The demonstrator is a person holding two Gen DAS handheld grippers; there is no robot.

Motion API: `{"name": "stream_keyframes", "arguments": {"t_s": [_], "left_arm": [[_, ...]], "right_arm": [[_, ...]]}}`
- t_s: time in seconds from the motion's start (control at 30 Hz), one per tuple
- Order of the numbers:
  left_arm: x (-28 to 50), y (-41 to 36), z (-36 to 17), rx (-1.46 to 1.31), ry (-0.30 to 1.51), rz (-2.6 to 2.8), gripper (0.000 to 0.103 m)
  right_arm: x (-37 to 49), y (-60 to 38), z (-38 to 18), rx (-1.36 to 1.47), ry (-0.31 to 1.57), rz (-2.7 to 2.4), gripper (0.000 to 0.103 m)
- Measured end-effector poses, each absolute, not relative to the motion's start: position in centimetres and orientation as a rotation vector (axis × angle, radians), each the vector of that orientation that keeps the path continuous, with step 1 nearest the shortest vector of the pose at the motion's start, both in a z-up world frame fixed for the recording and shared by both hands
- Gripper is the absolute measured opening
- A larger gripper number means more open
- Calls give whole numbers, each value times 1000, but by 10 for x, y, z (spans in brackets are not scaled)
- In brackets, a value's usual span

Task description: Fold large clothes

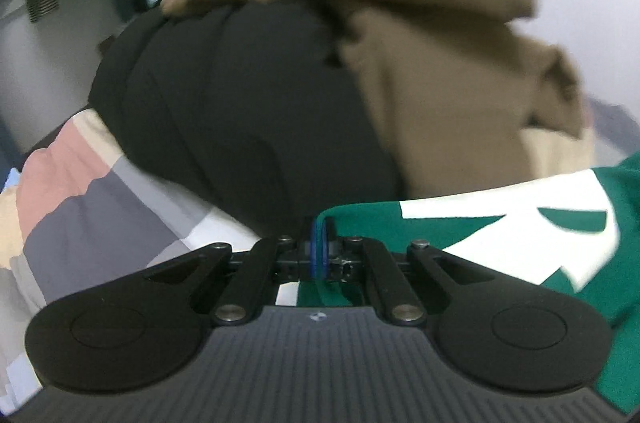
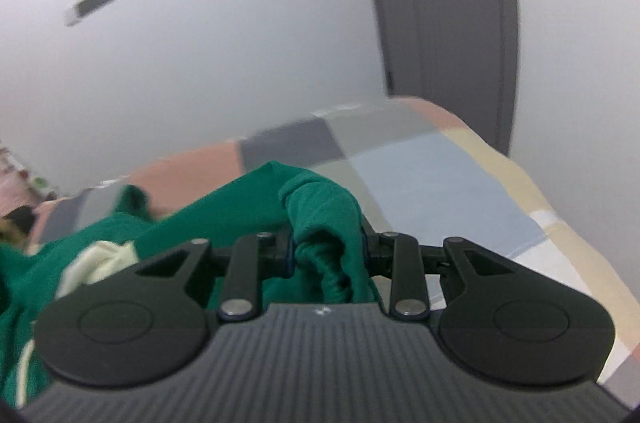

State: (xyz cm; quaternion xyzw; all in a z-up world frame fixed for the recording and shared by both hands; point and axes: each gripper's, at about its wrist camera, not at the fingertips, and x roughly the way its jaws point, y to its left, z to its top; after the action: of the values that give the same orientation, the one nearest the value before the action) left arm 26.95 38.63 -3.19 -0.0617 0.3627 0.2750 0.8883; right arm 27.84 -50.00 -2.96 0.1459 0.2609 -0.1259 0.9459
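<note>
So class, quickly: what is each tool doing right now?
Left tool: shut, pinching the edge of the green garment.
Right tool: shut on a bunched fold of the green garment.

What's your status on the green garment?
Left gripper shut on green garment edge. Right gripper clamps a bunched fold. Black and brown clothes piled ahead.

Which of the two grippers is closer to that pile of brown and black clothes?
Left. The left gripper, shut on the green garment's edge, has the brown and black pile directly ahead. The right gripper, pinching a green fold, faces bedding and a door.
</note>
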Motion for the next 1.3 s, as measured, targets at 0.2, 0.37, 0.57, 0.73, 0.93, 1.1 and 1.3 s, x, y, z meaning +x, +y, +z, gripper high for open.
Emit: {"name": "stream_keyframes", "arguments": {"t_s": [0.2,0.37,0.57,0.73,0.93,1.1,1.3], "left_arm": [[295,406,-77,-134,773,620,3],[295,404,-80,-155,760,640,3],[276,403,-68,-274,776,588,14],[243,373,-44,-254,737,503,58],[208,322,-15,-266,689,344,62],[192,257,15,-266,643,210,63],[176,178,38,-299,609,32,63]], "right_arm": [[304,-519,-107,338,643,-319,31],[311,-522,-144,379,662,-326,31],[308,-520,-131,398,654,-314,41],[287,-511,-102,429,623,-287,61],[255,-489,-58,420,584,-233,65],[231,-445,-15,345,547,-141,65],[199,-375,24,289,484,13,65]]}}
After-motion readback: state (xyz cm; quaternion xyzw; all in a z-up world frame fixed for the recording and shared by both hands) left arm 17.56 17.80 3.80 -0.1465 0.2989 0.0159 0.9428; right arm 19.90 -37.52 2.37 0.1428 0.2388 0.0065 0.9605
